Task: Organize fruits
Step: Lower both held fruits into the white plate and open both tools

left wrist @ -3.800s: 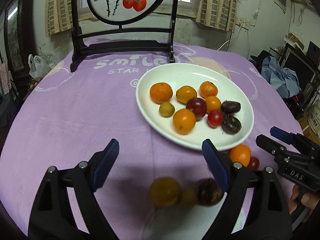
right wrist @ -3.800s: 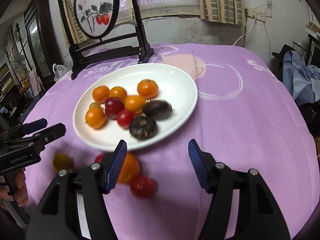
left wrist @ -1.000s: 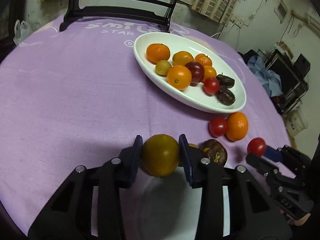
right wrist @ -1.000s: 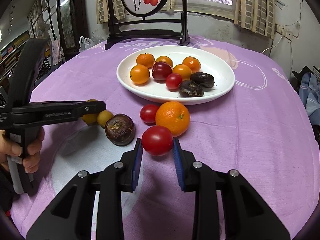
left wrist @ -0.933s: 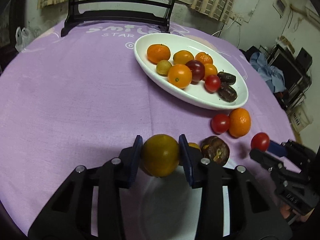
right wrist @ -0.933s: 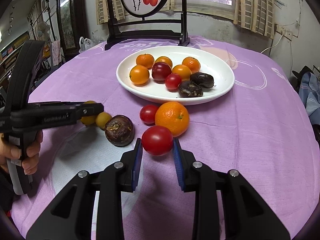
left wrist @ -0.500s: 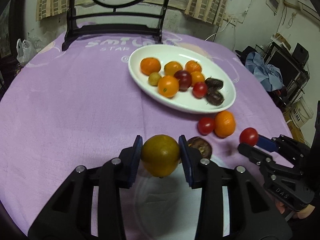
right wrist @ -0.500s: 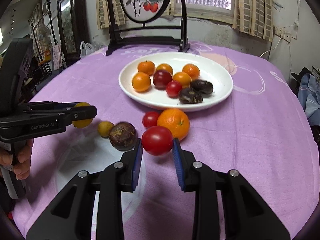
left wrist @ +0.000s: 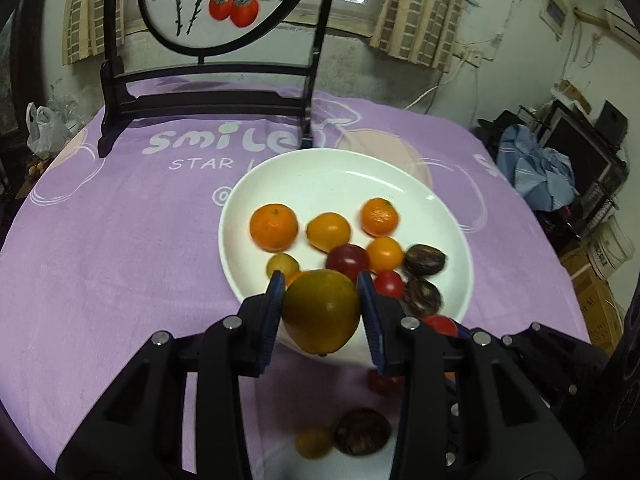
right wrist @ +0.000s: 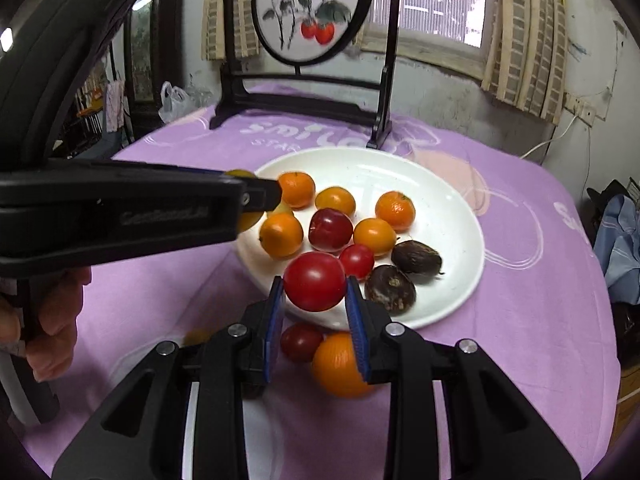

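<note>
My left gripper (left wrist: pixel 322 312) is shut on a yellow-green citrus fruit (left wrist: pixel 322 312) and holds it above the near rim of the white plate (left wrist: pixel 400 184). My right gripper (right wrist: pixel 315 288) is shut on a red tomato (right wrist: pixel 315 281), raised over the plate's (right wrist: pixel 452 216) near edge. The plate holds several oranges, a dark red plum (right wrist: pixel 330 229), a small tomato (right wrist: pixel 357 260) and two dark brown fruits (right wrist: pixel 390 289). On the cloth below lie a tomato (right wrist: pixel 300 342), an orange (right wrist: pixel 340 366), a brown fruit (left wrist: pixel 362 432) and a small yellow fruit (left wrist: pixel 314 442). The left gripper's arm (right wrist: pixel 120 212) crosses the right wrist view.
A dark wooden stand with a round painted screen (left wrist: pixel 224 4) stands at the table's far side. The purple tablecloth (left wrist: pixel 120 240) covers a round table. A plastic bag (left wrist: pixel 44 128) is at the far left, clutter and blue cloth (left wrist: pixel 540 172) at the right.
Both grippers have risen and moved forward with their fruits, from over the cloth to the plate's near edge. The loose fruits on the cloth now lie below and behind the fingertips.
</note>
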`<state>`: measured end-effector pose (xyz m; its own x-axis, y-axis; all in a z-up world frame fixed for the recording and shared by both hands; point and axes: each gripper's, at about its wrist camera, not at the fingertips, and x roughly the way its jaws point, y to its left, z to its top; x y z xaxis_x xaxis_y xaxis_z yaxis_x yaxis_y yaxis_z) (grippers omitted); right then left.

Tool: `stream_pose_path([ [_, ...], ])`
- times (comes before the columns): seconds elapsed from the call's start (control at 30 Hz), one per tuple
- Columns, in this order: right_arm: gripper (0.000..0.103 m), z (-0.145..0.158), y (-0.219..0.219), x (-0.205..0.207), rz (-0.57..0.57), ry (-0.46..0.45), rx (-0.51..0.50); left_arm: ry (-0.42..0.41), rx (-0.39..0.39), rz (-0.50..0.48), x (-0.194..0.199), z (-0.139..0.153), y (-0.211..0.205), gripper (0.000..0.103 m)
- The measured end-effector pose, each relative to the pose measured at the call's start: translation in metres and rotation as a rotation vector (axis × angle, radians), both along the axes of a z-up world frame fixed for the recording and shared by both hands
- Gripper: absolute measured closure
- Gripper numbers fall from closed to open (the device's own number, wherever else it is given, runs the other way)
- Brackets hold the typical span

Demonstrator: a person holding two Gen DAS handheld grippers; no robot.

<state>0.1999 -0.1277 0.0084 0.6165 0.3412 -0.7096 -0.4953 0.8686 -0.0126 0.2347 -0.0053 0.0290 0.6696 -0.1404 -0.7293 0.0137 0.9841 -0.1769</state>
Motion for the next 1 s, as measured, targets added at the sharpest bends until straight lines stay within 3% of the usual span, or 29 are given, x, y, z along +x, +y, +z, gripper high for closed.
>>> stream_pose_path([
  [0.17,0.071,-0.018,0.005,0.021,-0.026,0.071,0.012,0.021,-0.016,0.043,0.019,-0.014,0.013,0.064],
  [0.23,0.066,-0.02,0.001,0.023,-0.047,0.082,0.037,0.016,-0.041,0.055,0.019,-0.015,0.018,0.057],
  [0.3,0.063,-0.019,-0.004,0.02,-0.047,0.08,0.052,-0.015,-0.036,0.061,0.014,-0.011,0.019,0.041],
  [0.43,0.058,-0.012,-0.018,0.01,-0.071,0.06,0.081,-0.041,-0.031,0.057,0.003,-0.002,0.019,0.041],
  [0.53,0.051,-0.006,-0.03,-0.002,-0.076,0.058,0.103,-0.047,-0.018,0.056,-0.011,0.001,0.017,0.028],
  [0.67,0.047,-0.004,-0.042,-0.021,-0.079,0.03,0.079,-0.071,0.076,0.015,-0.036,0.002,0.007,0.026],
  [1.0,0.047,-0.029,-0.067,-0.054,-0.112,0.086,0.071,0.019,0.105,-0.044,-0.087,-0.042,0.006,0.024],
])
